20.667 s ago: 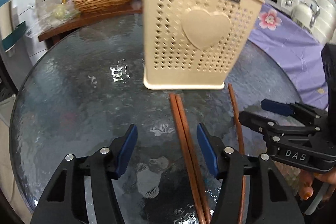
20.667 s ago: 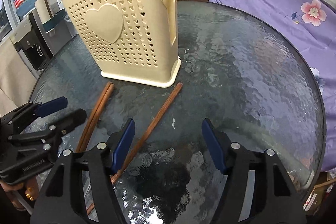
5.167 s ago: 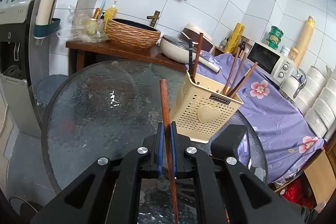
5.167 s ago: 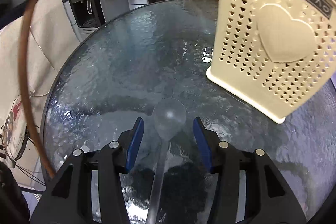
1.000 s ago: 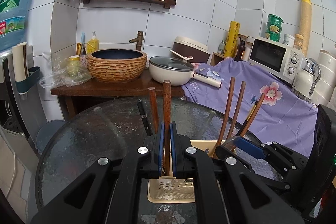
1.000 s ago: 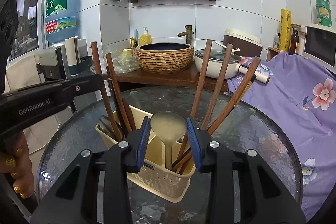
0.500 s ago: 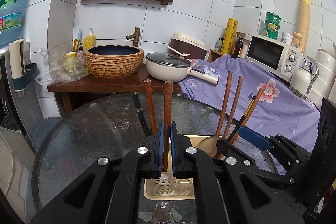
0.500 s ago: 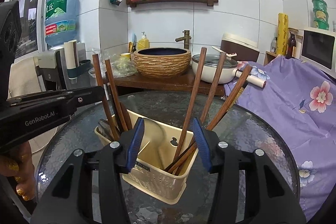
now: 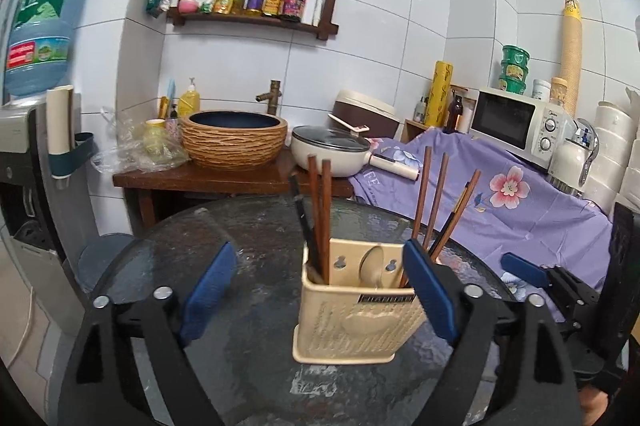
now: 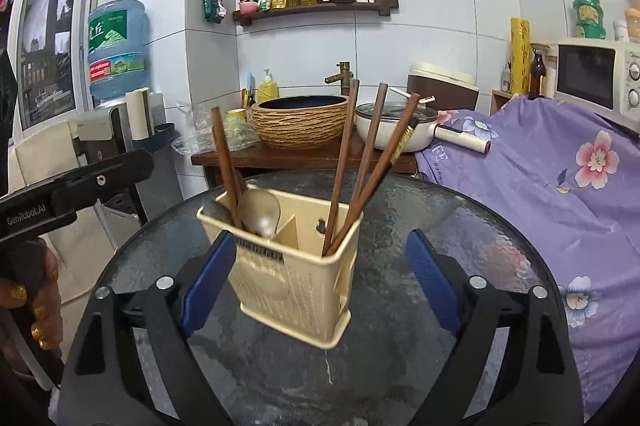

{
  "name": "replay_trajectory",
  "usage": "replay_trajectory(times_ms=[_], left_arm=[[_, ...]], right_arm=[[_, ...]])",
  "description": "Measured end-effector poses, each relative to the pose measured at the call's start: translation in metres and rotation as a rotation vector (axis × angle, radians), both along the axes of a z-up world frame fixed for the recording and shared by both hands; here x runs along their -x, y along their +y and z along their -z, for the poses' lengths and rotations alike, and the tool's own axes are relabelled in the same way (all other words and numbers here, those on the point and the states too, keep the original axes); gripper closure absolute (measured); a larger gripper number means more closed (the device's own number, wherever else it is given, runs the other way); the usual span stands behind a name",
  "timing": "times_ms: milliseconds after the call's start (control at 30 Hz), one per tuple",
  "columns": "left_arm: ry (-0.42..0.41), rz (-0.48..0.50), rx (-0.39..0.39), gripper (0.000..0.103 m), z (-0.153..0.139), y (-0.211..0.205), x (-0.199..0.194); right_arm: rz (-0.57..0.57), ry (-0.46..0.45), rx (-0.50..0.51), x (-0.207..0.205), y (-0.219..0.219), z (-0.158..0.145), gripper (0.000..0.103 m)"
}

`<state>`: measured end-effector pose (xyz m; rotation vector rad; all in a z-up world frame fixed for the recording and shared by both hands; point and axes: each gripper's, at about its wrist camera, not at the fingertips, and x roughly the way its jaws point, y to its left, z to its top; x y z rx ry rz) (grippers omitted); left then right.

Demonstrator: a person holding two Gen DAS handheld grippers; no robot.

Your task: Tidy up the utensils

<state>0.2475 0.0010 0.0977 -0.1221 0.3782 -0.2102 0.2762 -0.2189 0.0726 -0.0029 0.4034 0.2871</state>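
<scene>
A cream perforated utensil holder [image 9: 352, 322] stands upright on the round glass table [image 9: 248, 338]; it also shows in the right wrist view [image 10: 296, 278]. Brown wooden chopsticks [image 9: 322, 210] stand in its left compartment, more chopsticks [image 9: 434, 202] lean in the right one. A spoon [image 10: 260, 212] rests bowl-up inside. My left gripper [image 9: 318, 300] is open and empty, held back from the holder. My right gripper [image 10: 318, 280] is open and empty too. The right gripper's body shows at the right of the left view [image 9: 560, 290].
Behind the table, a wooden counter [image 9: 224, 182] carries a woven basin [image 9: 234, 142] and a white lidded pan [image 9: 332, 150]. A purple floral cloth [image 10: 560, 178] covers the surface at the right, with a microwave [image 9: 516, 118]. A water dispenser [image 10: 116, 74] stands at the left.
My left gripper has let go of the chopstick, which now stands in the holder, and has opened wide. Both grippers have pulled back from the holder.
</scene>
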Motion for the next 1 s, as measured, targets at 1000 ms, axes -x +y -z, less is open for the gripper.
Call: replay_trajectory(times_ms=[1000], left_arm=[[-0.069,-0.087,-0.095,0.006,0.079,0.010,0.235]], right_arm=[[-0.071,-0.105,-0.071,0.250,-0.028,0.049,0.006]])
